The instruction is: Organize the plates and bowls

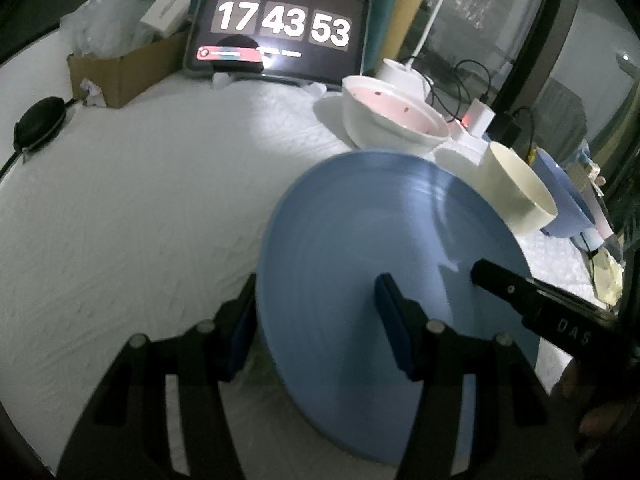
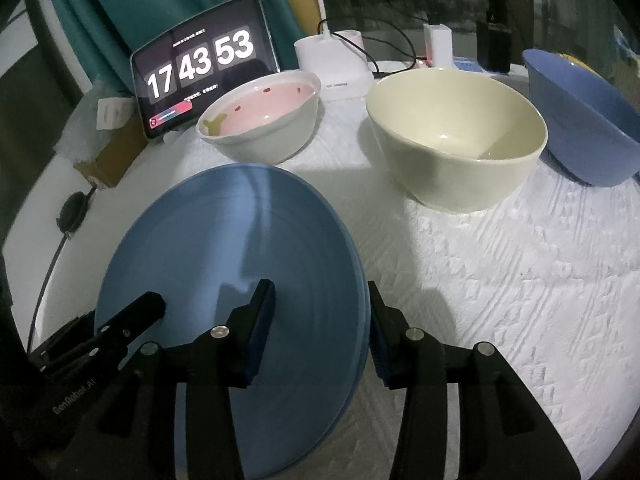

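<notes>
Left wrist view:
Left gripper (image 1: 316, 320): jaws straddle the blue plate's (image 1: 360, 240) left rim; contact unclear.
Risk: the tilted plate could slip if either grip loosens.

Right wrist view:
Right gripper (image 2: 320, 320): jaws astride the plate's right rim, pad contact unclear.
Bowls: pink-lined bowl (image 2: 260, 128), cream bowl (image 2: 456, 140), blue bowl (image 2: 580, 120) behind.
Surface: white textured cloth (image 2: 500, 280); dim room.

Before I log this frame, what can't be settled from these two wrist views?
- Blue plate: both views look past the fingers, so whether the pads press its rim is unclear; its near edge runs out of frame.
- Plate count: edge lines in the right view hint at a stack; number unreadable.
- Blue bowl: cut by the right view's edge; the cream bowl hides it in the left view.
- Tablet: small text blurred.
</notes>
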